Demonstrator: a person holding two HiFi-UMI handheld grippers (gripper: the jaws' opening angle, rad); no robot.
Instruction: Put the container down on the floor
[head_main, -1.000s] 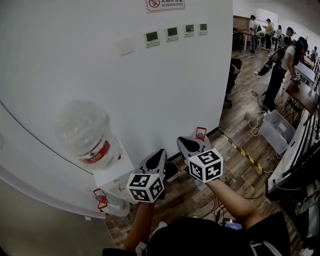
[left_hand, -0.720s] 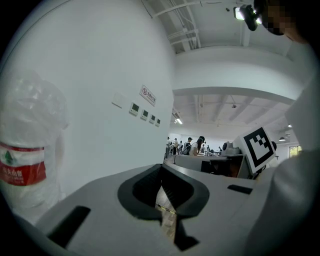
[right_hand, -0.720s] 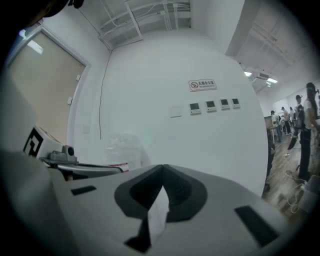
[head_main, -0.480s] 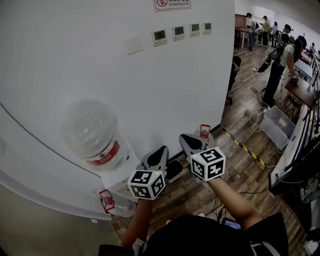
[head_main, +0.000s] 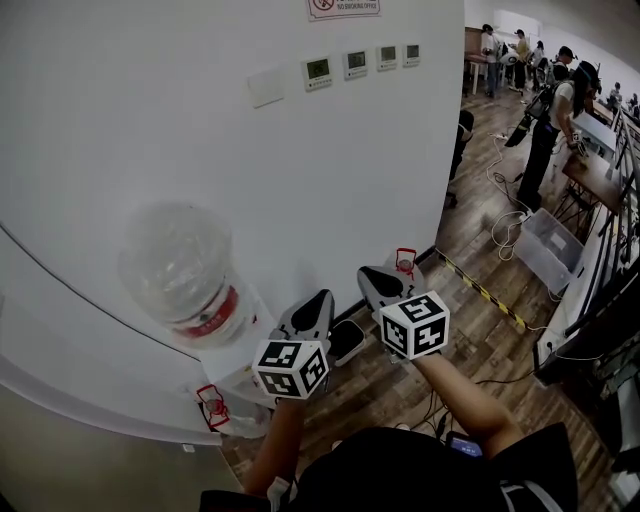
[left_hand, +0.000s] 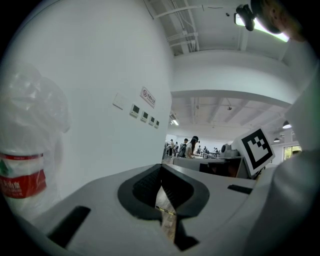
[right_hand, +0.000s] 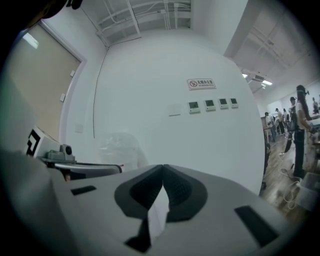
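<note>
Water jug | is seated neck-down on white dispenser against wall | left gripper is closed, nothing held | right gripper is closed, nothing held | both kept apart from jug

grey plastic-shelled left gripper: black ribbed rubber pads | right gripper: same grey shell | marker cubes: white, black square patterns | clothing: black top, forearms bare
</note>
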